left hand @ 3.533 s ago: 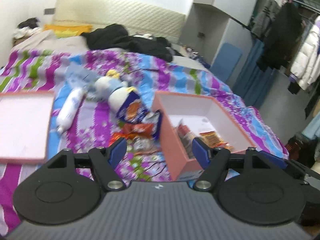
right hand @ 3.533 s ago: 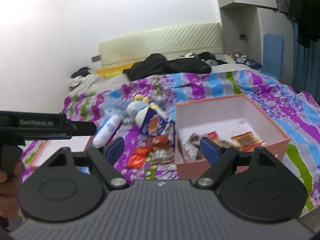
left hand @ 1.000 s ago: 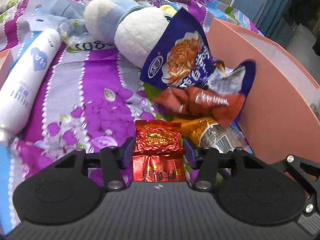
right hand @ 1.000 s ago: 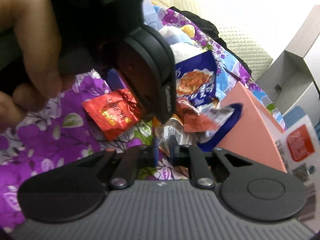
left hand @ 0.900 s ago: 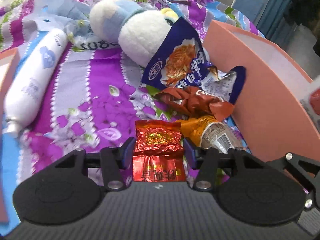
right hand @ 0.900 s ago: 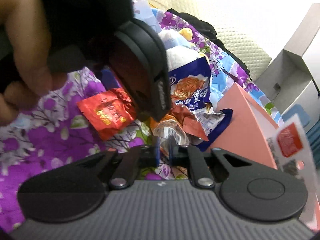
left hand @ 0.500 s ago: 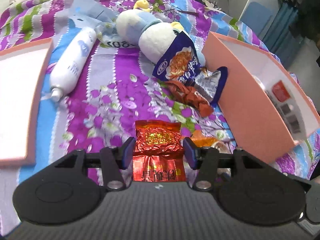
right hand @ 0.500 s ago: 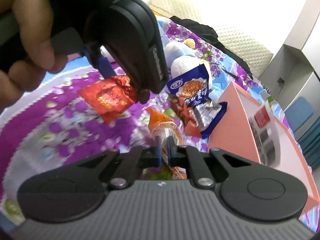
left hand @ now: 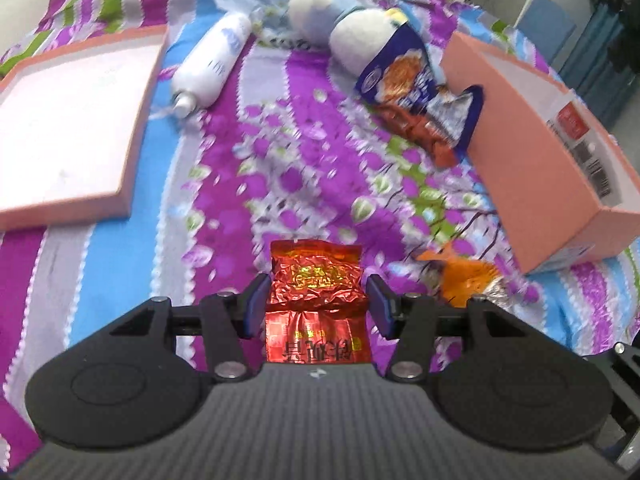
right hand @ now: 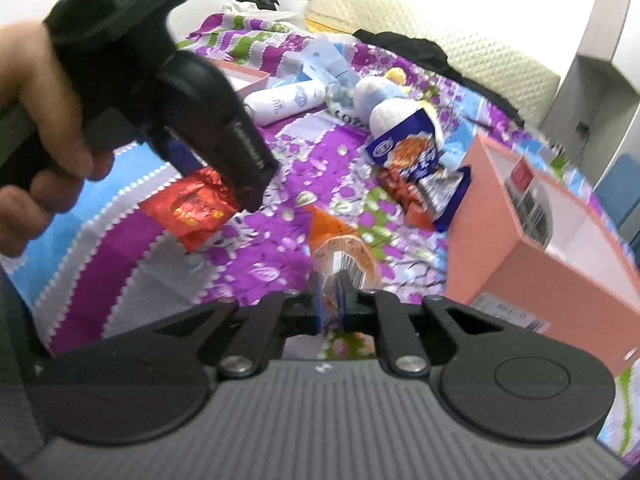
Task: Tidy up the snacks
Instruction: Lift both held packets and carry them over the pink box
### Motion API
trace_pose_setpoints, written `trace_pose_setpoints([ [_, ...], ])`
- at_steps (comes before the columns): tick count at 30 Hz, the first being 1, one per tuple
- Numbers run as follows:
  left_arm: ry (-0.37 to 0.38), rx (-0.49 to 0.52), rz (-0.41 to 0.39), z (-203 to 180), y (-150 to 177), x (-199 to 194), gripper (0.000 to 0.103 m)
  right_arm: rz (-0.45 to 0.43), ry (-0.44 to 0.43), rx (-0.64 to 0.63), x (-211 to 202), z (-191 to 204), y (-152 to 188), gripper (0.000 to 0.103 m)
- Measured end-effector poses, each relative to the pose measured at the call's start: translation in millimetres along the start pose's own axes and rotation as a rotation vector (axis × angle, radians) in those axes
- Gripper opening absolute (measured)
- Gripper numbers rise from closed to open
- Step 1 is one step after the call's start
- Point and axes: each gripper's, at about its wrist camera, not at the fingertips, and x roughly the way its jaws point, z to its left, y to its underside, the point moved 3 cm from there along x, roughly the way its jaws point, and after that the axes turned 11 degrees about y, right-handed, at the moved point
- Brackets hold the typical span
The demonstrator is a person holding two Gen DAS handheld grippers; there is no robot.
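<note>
Both snacks are up off the bed now: red foil packet clamped in the left gripper fingers, orange packet pinched tight in the right gripper, pink box by the bed's right edge looks next

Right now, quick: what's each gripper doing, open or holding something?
Left gripper: closed on the red foil snack packet.
Right gripper: closed on the end of the orange snack packet.
</note>
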Motion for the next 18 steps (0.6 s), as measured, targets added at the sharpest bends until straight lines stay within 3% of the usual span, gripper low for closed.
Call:
trace_pose_setpoints([
  [2,-0.007,-0.013,0.012,6.3,4.2,1.9,0.058,0.012,-0.033,0.05,-0.4,-2.2,2.4,0.014],
  [5,0.001,-0.032,0.029,12.8,8.4,3.3,0.059,0.021,-0.045,0.114,0.9,-7.5,3.7,0.046],
  [6,0.006,-0.04,0.032,13.9,9.1,3.6,0.06,0.018,-0.046,0.136,2.5,-10.8,3.3,0.063],
  [7,0.013,-0.05,0.031,14.9,9.4,2.9,0.066,0.014,-0.048,0.157,3.4,-13.1,3.6,0.075],
  [9,0.038,-0.065,0.022,15.0,9.6,1.4,0.074,0.006,-0.044,0.204,3.9,-18.3,4.9,0.083],
  [18,0.041,-0.042,0.021,8.5,14.3,4.6,0.076,0.096,-0.054,0.341,28.6,-37.3,17.4,0.083],
])
